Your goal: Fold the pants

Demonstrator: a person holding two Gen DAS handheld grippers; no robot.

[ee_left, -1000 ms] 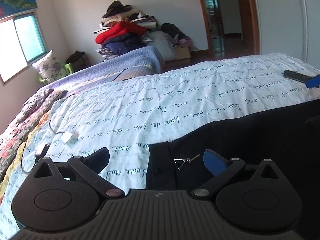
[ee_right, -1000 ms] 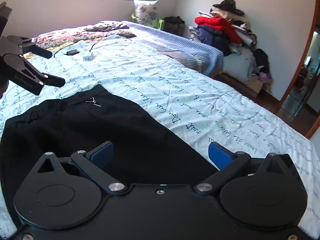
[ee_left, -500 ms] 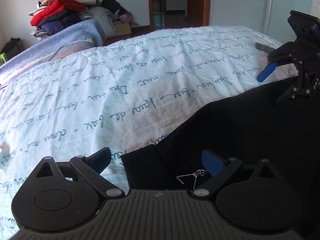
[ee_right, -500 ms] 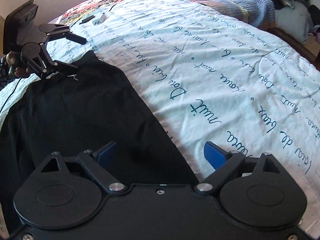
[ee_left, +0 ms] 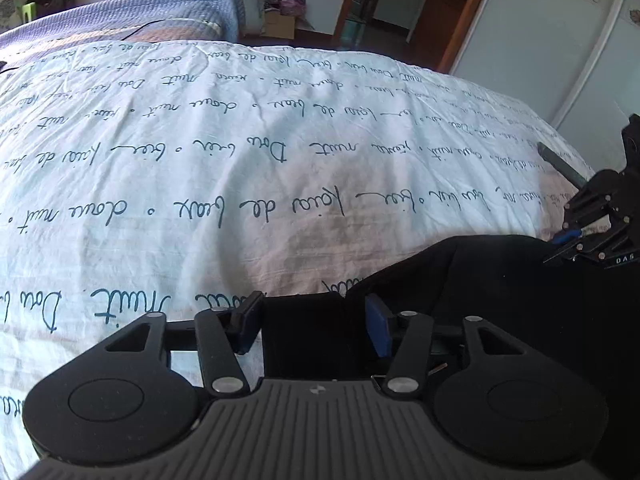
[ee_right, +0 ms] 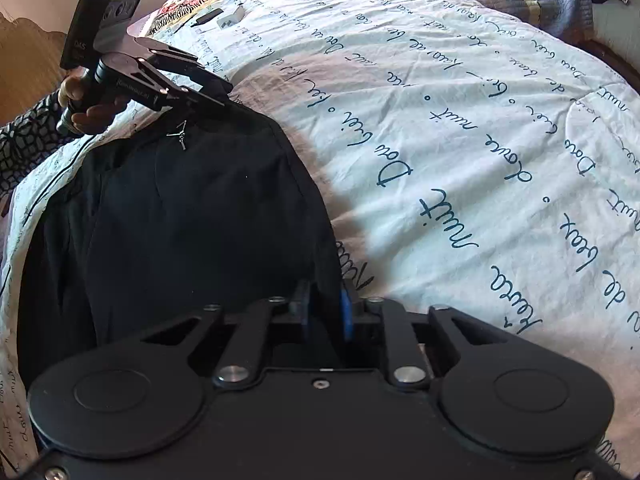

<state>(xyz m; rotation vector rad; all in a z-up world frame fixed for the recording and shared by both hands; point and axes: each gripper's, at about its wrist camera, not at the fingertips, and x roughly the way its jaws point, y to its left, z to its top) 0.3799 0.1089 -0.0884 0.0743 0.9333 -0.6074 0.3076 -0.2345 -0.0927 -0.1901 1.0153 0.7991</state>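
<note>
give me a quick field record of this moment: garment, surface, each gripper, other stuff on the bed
garment: black pants, spread on the bed, metal zipper pull showing
surface: pale bedspread printed with script
left gripper: jaws partly closed, pants edge between the pads
right gripper: jaws narrow, shut on the pants edge
other items: white charger at the far end of the bed

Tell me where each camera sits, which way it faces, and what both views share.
Left wrist: sits on the left gripper, looking along its fingers over the pants and printed bedspread toward the doorway; the right gripper shows at right.
Right wrist: sits on the right gripper, looking up the pants toward the bed's head; the left gripper and hand show.
Shared: pants, bedspread, each other's gripper.
</note>
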